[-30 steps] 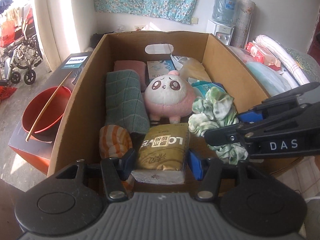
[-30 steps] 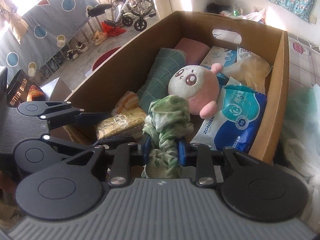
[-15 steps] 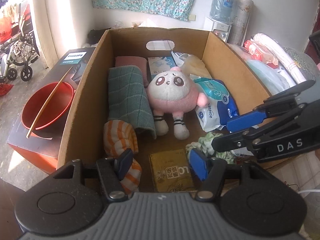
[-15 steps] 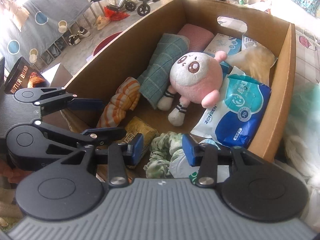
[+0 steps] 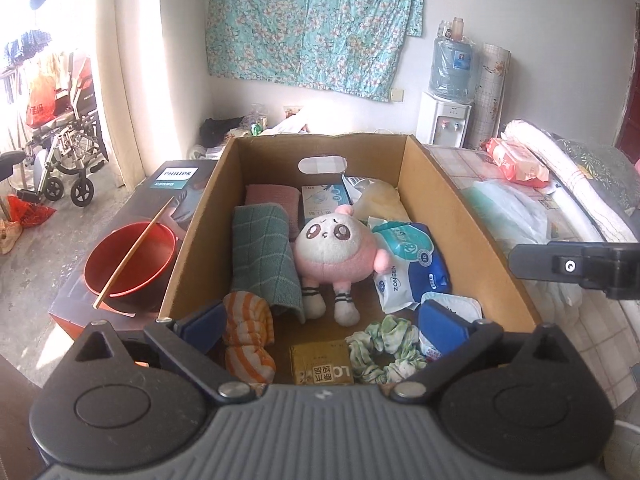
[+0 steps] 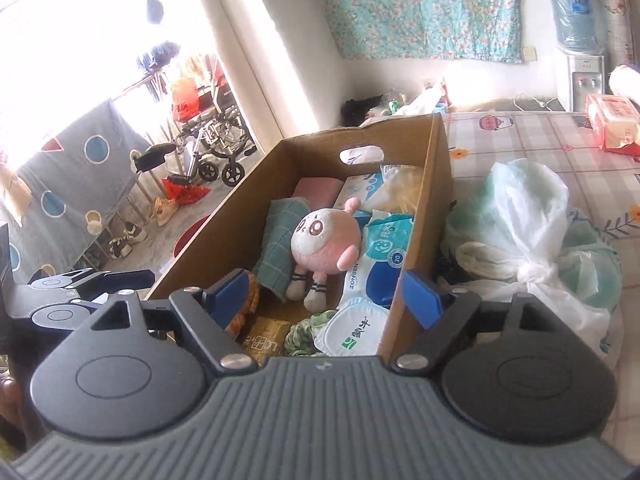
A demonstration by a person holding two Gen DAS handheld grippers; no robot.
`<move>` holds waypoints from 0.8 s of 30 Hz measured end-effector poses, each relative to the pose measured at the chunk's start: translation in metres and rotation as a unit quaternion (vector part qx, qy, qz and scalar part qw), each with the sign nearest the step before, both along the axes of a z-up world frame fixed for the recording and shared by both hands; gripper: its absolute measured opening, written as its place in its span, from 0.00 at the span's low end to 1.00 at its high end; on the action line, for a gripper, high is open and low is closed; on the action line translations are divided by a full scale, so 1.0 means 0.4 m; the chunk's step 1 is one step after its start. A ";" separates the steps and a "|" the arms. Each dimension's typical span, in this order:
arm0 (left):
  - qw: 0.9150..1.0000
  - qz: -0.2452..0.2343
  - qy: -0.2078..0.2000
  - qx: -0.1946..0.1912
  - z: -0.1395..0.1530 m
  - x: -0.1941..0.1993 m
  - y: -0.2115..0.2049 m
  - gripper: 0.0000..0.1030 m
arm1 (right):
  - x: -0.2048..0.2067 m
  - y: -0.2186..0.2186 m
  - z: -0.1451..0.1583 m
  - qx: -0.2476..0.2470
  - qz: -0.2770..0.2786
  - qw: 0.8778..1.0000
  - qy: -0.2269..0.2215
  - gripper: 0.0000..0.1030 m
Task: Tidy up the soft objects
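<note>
- Left hand-held gripper: jaws have just been opening, now spread wide with nothing between the pads, above the near end of the cardboard box
- Right hand-held gripper: also just opened, released
- Gold tissue pack and green tie-dye cloth lie side by side on the box floor, below the pink plush toy
</note>
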State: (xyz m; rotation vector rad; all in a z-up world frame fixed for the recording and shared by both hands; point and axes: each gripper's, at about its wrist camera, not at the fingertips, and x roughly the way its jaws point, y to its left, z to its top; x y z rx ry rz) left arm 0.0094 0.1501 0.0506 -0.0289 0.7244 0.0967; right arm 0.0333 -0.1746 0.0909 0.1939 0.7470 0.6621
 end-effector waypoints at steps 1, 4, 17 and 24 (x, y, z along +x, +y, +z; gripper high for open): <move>1.000 -0.005 -0.004 0.002 0.011 -0.007 -0.011 1.00 | -0.015 -0.013 0.000 -0.003 -0.010 1.000 -0.001 0.86; 0.999 -0.031 -0.005 -0.018 0.023 -0.024 -0.035 1.00 | -0.054 -0.053 0.000 -0.013 -0.035 0.999 -0.003 0.92; 0.999 -0.015 0.026 0.033 -0.007 -0.088 -0.159 1.00 | -0.149 -0.150 -0.033 -0.059 -0.119 0.991 0.009 0.99; 0.998 0.017 0.058 -0.005 -0.023 -0.077 -0.124 1.00 | -0.148 -0.124 -0.043 -0.082 -0.112 0.990 0.022 0.99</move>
